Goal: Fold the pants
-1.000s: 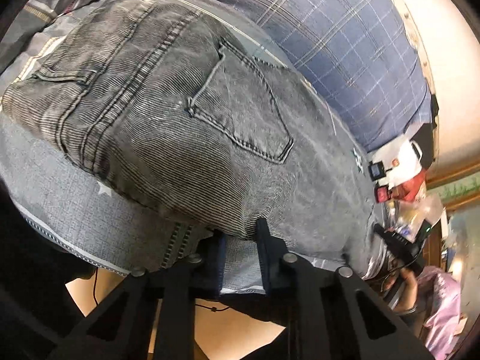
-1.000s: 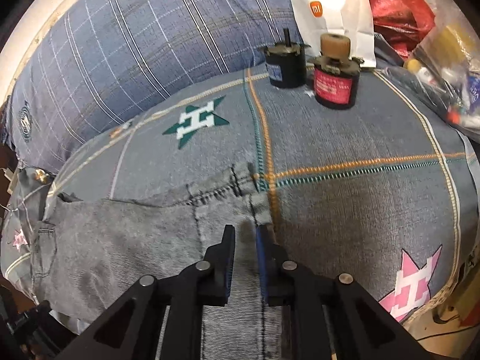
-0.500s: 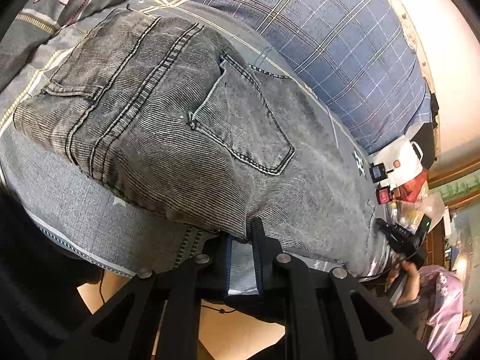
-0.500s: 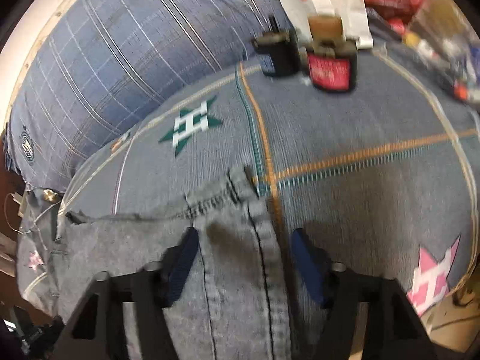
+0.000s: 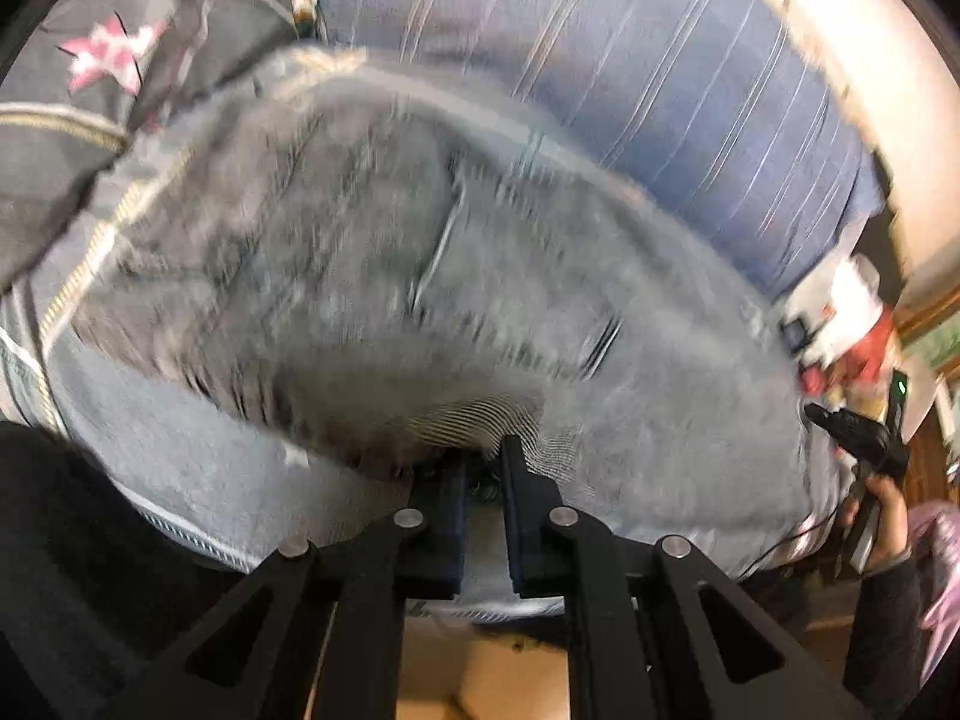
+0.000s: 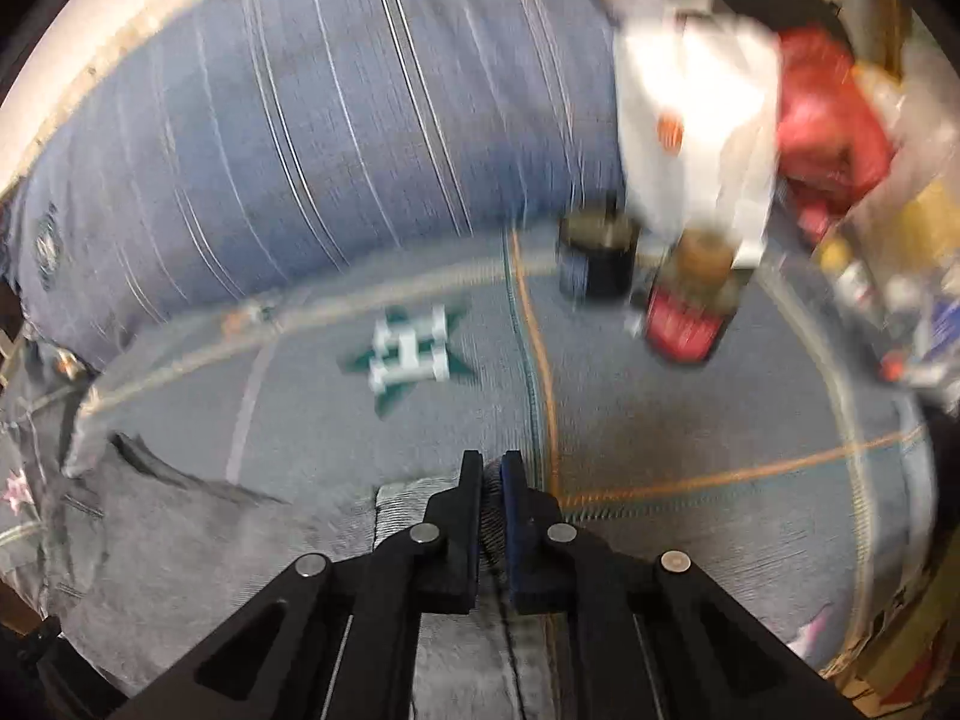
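Observation:
Grey washed jeans [image 5: 372, 276] lie on a grey quilt with star patterns [image 6: 690, 438]. The left wrist view is blurred by motion; my left gripper [image 5: 483, 468] is shut on the near edge of the jeans' seat, which is lifted and bunched at the fingertips. In the right wrist view my right gripper [image 6: 491, 468] is shut on the hem end of the jeans [image 6: 420, 504], with denim pinched between the pads. The rest of the jeans [image 6: 180, 540] trails to the left. The right gripper [image 5: 858, 438] in a hand shows at the left view's right edge.
A blue plaid pillow [image 6: 300, 150] lies along the back. Two small motors, black [image 6: 594, 258] and red [image 6: 690, 312], stand on the quilt by a white bag [image 6: 696, 120] and red bag [image 6: 828, 132]. Clutter sits at the right edge [image 6: 900, 300].
The right gripper opened half a second ago, then closed on the hem of the jeans. The left gripper, shut on the seat edge, is moving fast and lifting the denim.

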`<act>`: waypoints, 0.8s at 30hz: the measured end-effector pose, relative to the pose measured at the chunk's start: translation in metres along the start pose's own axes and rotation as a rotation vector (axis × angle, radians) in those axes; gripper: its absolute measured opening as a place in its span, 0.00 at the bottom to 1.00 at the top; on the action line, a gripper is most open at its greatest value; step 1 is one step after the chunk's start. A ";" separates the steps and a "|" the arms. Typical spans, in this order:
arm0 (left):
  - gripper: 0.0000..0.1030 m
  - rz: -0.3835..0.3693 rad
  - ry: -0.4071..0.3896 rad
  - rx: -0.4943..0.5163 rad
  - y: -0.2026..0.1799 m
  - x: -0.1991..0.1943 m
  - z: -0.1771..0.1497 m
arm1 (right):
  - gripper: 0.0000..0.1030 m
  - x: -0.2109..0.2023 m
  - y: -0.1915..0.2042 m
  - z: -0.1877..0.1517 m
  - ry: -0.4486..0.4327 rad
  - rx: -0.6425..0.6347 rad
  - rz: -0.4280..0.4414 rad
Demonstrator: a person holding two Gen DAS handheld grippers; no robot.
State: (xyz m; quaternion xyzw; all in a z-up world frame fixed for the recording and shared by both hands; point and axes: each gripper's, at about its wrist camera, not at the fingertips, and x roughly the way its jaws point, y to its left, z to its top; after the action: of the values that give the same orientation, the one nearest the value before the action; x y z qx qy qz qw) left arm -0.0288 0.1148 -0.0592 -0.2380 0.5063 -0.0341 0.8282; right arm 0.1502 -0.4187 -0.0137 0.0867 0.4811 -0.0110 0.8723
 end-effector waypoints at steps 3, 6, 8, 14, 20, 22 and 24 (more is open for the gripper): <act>0.43 0.029 0.008 0.034 0.000 -0.005 -0.006 | 0.18 0.031 -0.008 -0.015 0.071 0.013 -0.032; 0.44 0.036 -0.072 0.097 -0.007 -0.034 -0.007 | 0.26 -0.003 -0.013 -0.020 -0.020 0.046 -0.058; 0.46 0.040 -0.153 0.148 -0.017 -0.056 -0.003 | 0.29 -0.028 -0.011 -0.025 -0.076 0.054 -0.027; 0.57 0.037 -0.189 0.226 -0.042 -0.039 0.032 | 0.57 -0.028 0.010 -0.072 0.064 0.052 0.194; 0.53 0.240 -0.035 0.137 0.015 0.018 0.047 | 0.54 -0.009 0.008 -0.085 0.149 0.039 0.000; 0.53 0.215 -0.084 0.163 0.002 0.002 0.049 | 0.55 -0.032 0.034 -0.067 0.065 -0.025 -0.005; 0.55 0.182 -0.126 0.215 -0.011 -0.012 0.052 | 0.58 -0.040 0.071 -0.048 0.031 -0.078 0.077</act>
State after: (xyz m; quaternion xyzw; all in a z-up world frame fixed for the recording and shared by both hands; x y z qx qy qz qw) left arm 0.0120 0.1267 -0.0254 -0.1029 0.4661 0.0023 0.8787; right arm 0.0956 -0.3441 0.0052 0.0711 0.4910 0.0428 0.8672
